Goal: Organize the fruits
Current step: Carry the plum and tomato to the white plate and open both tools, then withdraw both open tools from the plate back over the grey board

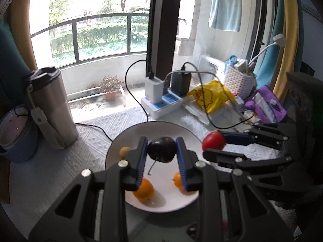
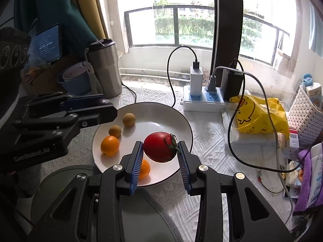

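White plate with oranges, brown fruits

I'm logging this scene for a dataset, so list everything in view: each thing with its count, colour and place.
plate: one, white, centre of the table
oranges: two, orange, on the plate
small round fruits: two, tan, on the plate
tumbler: one, steel, left of the plate
bowl: one, blue, beside the tumbler
power strip: one, white, behind the plate
bag: one, yellow, right
basket: one, white, far right
cherry: one, dark, in the left tongs
tomato: one, red, in the right tongs
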{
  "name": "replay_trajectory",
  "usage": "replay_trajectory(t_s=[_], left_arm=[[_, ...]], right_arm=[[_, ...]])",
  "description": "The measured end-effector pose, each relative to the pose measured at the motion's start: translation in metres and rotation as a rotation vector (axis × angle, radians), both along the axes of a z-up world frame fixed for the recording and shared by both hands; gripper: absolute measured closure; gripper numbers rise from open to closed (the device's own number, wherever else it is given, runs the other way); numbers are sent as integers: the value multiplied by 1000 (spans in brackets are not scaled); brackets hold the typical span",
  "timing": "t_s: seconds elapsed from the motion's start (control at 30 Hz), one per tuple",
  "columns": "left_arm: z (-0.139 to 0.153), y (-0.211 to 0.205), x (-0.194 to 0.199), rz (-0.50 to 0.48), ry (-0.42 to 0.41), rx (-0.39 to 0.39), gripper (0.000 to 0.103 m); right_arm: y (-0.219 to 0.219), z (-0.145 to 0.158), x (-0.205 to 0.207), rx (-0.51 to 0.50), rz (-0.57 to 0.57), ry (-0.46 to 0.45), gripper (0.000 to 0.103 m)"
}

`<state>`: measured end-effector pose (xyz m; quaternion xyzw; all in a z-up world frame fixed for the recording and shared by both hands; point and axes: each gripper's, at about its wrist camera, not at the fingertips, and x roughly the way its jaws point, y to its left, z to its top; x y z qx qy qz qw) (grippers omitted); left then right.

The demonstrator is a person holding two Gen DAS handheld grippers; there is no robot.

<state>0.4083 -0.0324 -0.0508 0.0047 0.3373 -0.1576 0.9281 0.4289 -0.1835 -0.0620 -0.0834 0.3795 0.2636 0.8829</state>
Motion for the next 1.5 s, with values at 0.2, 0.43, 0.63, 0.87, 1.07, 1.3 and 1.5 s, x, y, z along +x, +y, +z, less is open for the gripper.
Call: replay_trajectory(t_s=[0.2, 0.43, 0.63, 0.87, 1.07, 1.3, 1.5], left_arm=[[-18, 6, 35, 0, 26, 18, 73], [-43, 16, 65, 24, 84, 28, 73], [-49, 21, 69, 17, 114, 24, 73], [-49, 22, 71, 44, 105, 29, 71], [-33, 20, 60, 51, 69, 24, 61], [-11, 18, 32, 48, 28, 22, 60], [4, 14, 5, 42, 1, 21, 59]], right_arm=[[4, -14, 22, 0, -15, 26, 66], [21, -23, 47, -6, -14, 31, 66], [28, -26, 52, -4, -13, 32, 66], [26, -24, 48, 0, -17, 34, 66], [24, -11, 38, 7, -19, 14, 66], [17, 5, 17, 15, -27, -5, 66], [10, 19, -5, 23, -34, -25, 66]])
